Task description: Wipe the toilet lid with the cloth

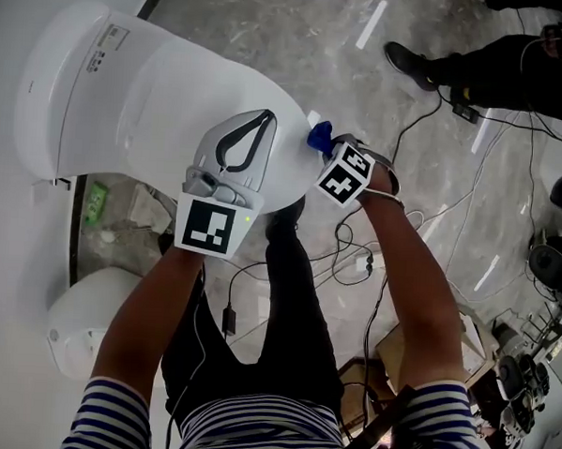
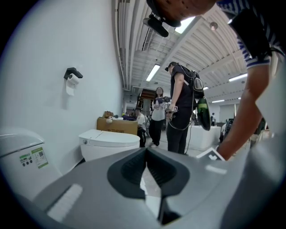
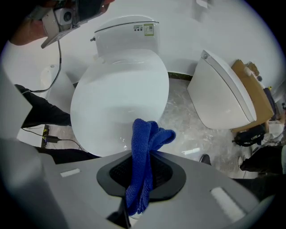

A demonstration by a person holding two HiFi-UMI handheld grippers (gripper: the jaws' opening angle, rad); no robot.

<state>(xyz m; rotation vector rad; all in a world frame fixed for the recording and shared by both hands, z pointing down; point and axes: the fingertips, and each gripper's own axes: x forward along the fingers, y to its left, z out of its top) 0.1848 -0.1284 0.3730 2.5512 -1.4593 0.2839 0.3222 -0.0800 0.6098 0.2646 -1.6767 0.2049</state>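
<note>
Here, the right gripper [image 3: 144, 154] has its jaws clamped on the blue cloth [image 3: 149, 134], which is bunched into a narrow rope with only a short tuft standing past the tips. It sits by the right edge of the closed white lid [image 1: 176, 82]; whether cloth meets lid I cannot tell. The left gripper [image 2: 146, 151] hangs over the lid's middle, jaws together at the tips and holding nothing.

The likeliest trouble is that so little cloth leads the jaws that hard tips, not fabric, would scrape the lid on a flat stroke. Drag on the glossy dome could also tug the rope out of the grip. A stroke begun this near the rim could slide off it. The left gripper also stands in the path of a sweep to the left.
</note>
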